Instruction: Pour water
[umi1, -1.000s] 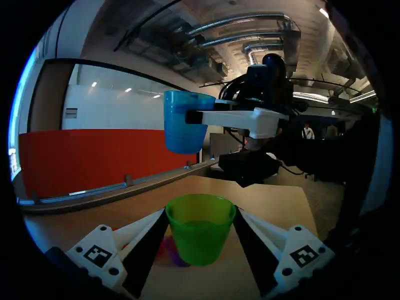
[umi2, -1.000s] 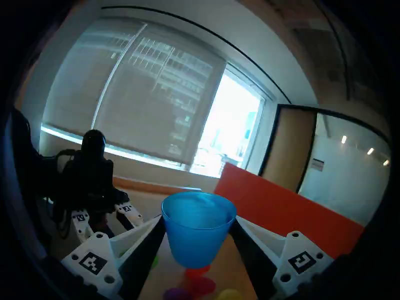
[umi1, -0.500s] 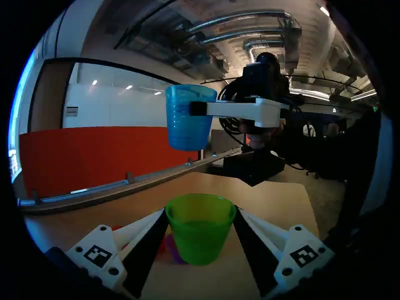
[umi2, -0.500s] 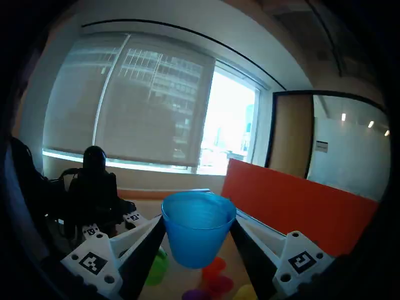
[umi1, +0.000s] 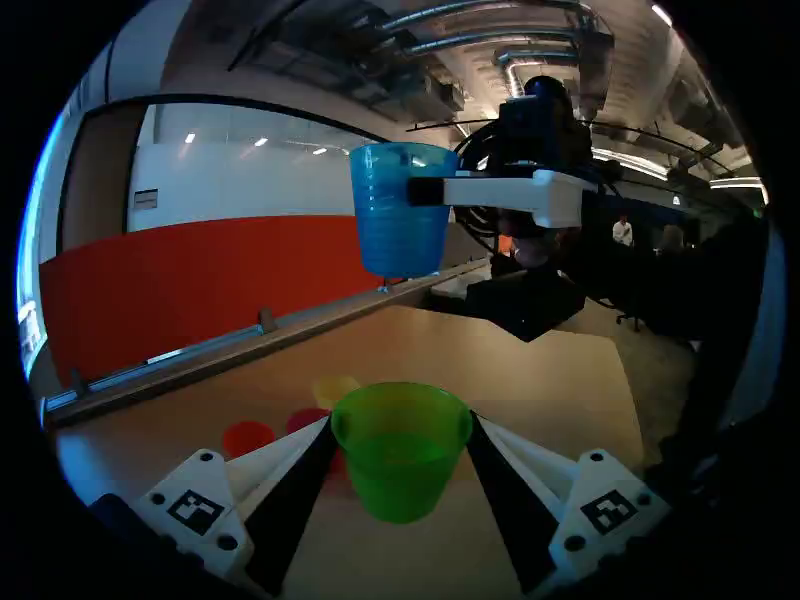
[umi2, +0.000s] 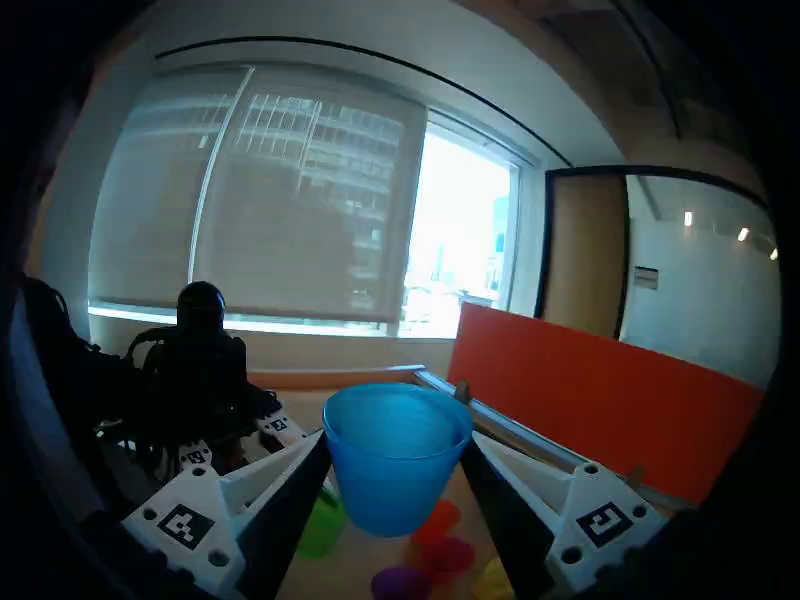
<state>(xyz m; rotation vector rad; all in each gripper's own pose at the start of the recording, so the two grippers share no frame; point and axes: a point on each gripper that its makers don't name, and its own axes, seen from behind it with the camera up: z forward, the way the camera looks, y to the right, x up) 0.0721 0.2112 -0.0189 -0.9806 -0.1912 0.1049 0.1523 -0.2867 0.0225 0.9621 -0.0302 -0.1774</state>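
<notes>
A green cup (umi1: 401, 450) sits upright between my left gripper's (umi1: 400, 455) fingers, which press on both its sides, just above the wooden table (umi1: 520, 375). Liquid seems to lie inside it, though dimly. Farther off and higher, the right gripper (umi1: 408, 192) holds a blue cup (umi1: 399, 221) upright. In the right gripper view the blue cup (umi2: 397, 456) fills the gap between my right gripper's (umi2: 397, 470) fingers, shut on it. The green cup (umi2: 322, 521) and the left gripper (umi2: 235, 445) show low on the left.
Small coloured cups lie on the table: red (umi1: 247, 437), yellow (umi1: 334, 389) and another red (umi1: 306, 420); in the right gripper view orange (umi2: 440, 518), red (umi2: 452, 553), purple (umi2: 401, 581). An orange partition (umi1: 190, 285) and a metal rail (umi1: 250, 335) bound the table's far edge. A bright window (umi2: 455, 245) stands behind.
The left gripper view has tilted down, so more table and the small cups show. The blue cup has shifted right and slightly up in it. Both cups stay upright and gripped.
</notes>
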